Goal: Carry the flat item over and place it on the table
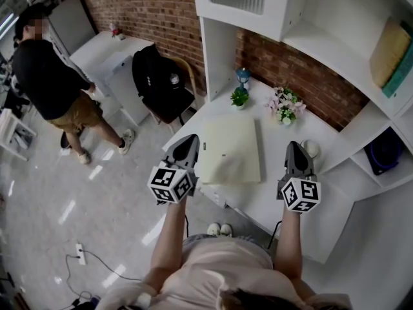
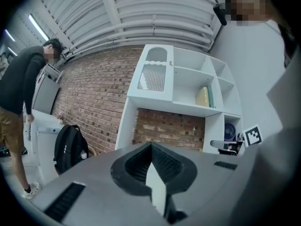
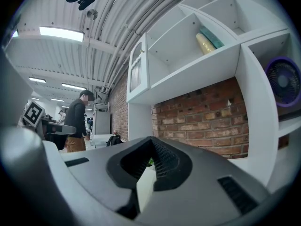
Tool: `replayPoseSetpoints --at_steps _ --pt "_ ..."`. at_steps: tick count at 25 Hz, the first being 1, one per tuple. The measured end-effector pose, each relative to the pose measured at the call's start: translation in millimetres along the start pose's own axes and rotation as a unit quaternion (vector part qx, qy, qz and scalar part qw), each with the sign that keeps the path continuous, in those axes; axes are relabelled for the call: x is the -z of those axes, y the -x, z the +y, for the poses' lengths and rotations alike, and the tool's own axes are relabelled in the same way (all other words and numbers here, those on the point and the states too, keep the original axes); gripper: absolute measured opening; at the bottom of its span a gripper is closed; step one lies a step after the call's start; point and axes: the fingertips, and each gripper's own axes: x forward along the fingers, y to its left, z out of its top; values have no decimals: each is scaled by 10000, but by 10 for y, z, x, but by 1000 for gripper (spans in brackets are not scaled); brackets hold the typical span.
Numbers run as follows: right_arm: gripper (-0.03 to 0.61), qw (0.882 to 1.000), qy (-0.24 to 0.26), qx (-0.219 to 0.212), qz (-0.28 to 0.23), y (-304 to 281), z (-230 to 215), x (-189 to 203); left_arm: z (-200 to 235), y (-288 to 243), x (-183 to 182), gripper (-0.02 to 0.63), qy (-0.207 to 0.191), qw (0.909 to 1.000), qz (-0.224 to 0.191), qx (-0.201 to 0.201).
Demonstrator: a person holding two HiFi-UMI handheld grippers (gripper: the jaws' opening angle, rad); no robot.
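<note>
In the head view the flat item (image 1: 229, 148), a pale cream slab, lies on the white table (image 1: 284, 196) between my two grippers. My left gripper (image 1: 189, 142) points level with its tip just beside the slab's left edge; whether it touches is unclear. The right gripper (image 1: 296, 147) hovers over the table a short way off the slab's right edge. In each gripper view, left gripper (image 2: 151, 145) and right gripper (image 3: 151, 139), the jaws meet at the tip, shut on nothing, with only a white sliver below.
A small green plant (image 1: 239, 97), a flower pot (image 1: 284, 106) and a blue figurine (image 1: 243, 76) stand at the table's back by the brick wall. A white round object (image 1: 312, 148) lies beyond the right gripper. Shelves (image 1: 335, 24) hang overhead. A backpack on a chair (image 1: 158, 82) and a person (image 1: 51, 82) are to the left.
</note>
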Motion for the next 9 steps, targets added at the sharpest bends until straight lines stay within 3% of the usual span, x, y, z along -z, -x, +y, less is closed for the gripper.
replayPoseSetpoints --at_steps 9 --pt "15 10000 -17 40 61 2 -29 28 3 -37 32 28 84 10000 35 29"
